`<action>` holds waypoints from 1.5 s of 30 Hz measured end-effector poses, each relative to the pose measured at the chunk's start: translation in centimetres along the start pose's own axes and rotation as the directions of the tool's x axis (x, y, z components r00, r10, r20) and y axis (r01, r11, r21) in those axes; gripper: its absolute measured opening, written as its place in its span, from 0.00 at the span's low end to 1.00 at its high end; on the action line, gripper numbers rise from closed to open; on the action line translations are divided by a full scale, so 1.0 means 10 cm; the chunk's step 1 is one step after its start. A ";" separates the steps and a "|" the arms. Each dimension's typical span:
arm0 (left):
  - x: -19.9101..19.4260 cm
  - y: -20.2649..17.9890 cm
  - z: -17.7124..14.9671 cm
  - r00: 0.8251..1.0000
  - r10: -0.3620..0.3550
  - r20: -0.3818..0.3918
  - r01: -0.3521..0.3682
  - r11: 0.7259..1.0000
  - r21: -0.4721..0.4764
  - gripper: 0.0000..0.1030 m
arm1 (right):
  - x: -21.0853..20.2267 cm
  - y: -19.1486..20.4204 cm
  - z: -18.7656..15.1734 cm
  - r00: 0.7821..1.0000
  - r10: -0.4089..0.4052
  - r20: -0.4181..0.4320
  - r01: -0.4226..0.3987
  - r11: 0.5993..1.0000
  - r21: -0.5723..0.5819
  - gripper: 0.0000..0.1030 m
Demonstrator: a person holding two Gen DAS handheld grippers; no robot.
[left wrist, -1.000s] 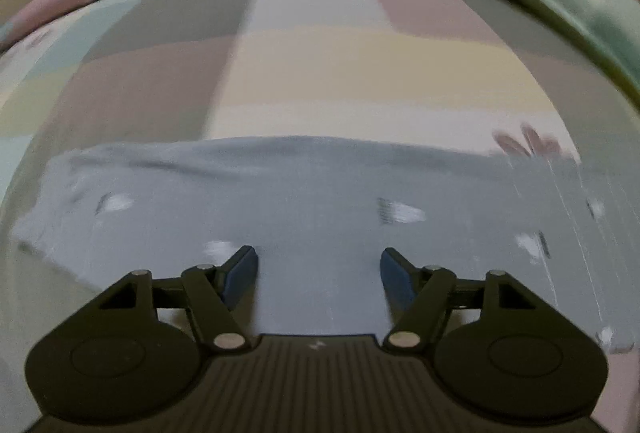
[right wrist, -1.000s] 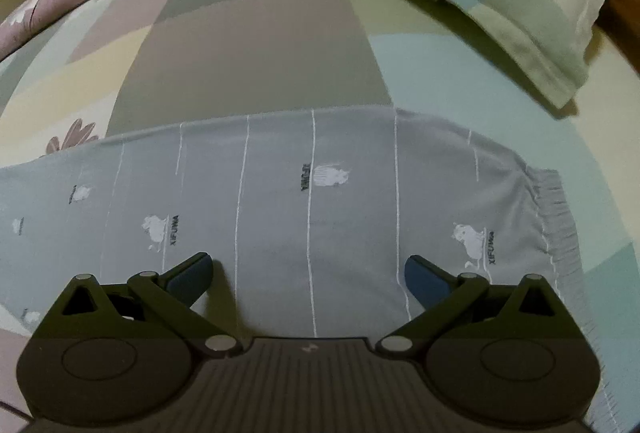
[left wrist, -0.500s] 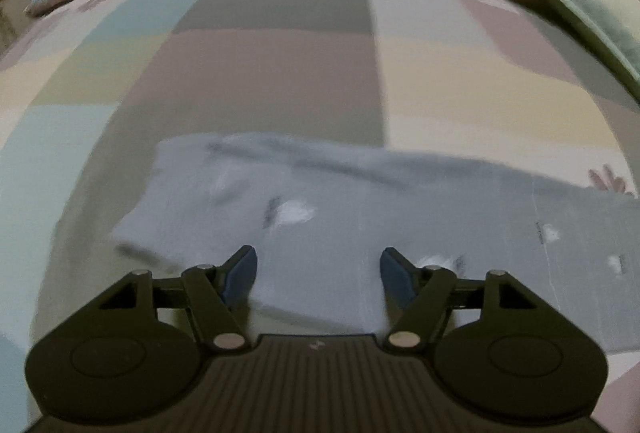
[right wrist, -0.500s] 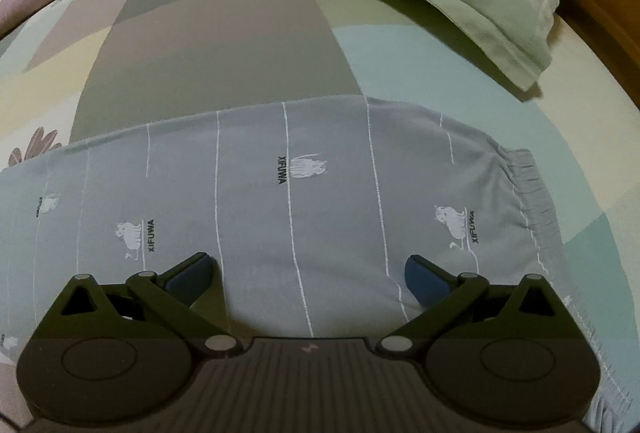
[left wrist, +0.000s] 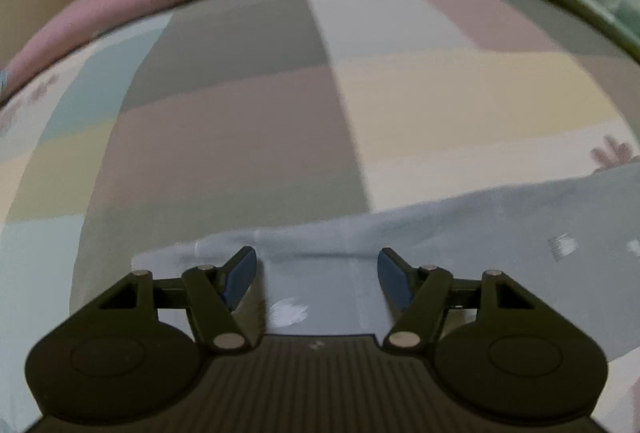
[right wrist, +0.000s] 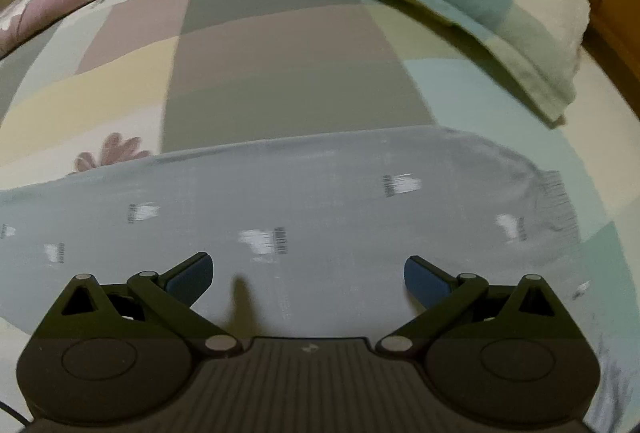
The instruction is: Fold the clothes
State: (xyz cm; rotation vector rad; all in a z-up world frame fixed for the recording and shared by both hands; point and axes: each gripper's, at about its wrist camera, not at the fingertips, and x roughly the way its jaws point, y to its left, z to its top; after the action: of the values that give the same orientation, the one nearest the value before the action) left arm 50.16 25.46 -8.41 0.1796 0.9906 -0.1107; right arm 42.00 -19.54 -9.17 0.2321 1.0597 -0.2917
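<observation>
Both grippers, left gripper (left wrist: 318, 273) and right gripper (right wrist: 308, 275), hang spread and empty over the grey trousers (right wrist: 320, 209), which lie flat on the bed (left wrist: 248, 121) from 3 to 9 o'clock, no fold yet made.

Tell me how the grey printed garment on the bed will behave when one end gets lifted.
The grey garment lies thin and flat on the bedspread, so it is probably floppy and light. Its gathered end will likely sag and trail.

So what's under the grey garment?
The grey garment lies flat on the patchwork bedsheet, which shows around it. The sheet directly beneath is covered, so anything hidden there cannot be seen.
</observation>
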 end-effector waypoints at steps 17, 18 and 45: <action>-0.17 -0.37 -0.28 0.999 -0.033 -0.009 0.033 0.999 0.000 0.74 | 0.20 0.26 -0.13 0.995 0.064 -0.074 -0.065 0.998 0.001 1.00; -0.18 -0.35 -0.30 1.000 -0.020 -0.002 0.020 1.000 -0.012 0.76 | 0.19 0.23 -0.13 0.995 0.071 -0.076 -0.072 0.997 -0.013 1.00; -1.12 -2.95 -0.36 0.965 -0.255 0.052 0.235 0.941 0.245 0.73 | 0.04 -1.55 -0.37 0.993 0.038 -0.110 -0.040 0.999 -0.010 1.00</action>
State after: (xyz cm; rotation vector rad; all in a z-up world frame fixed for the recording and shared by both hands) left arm 36.01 -2.61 -3.90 0.2675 0.9113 -0.4639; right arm 33.76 -32.92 -11.97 0.2605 1.1643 -0.2394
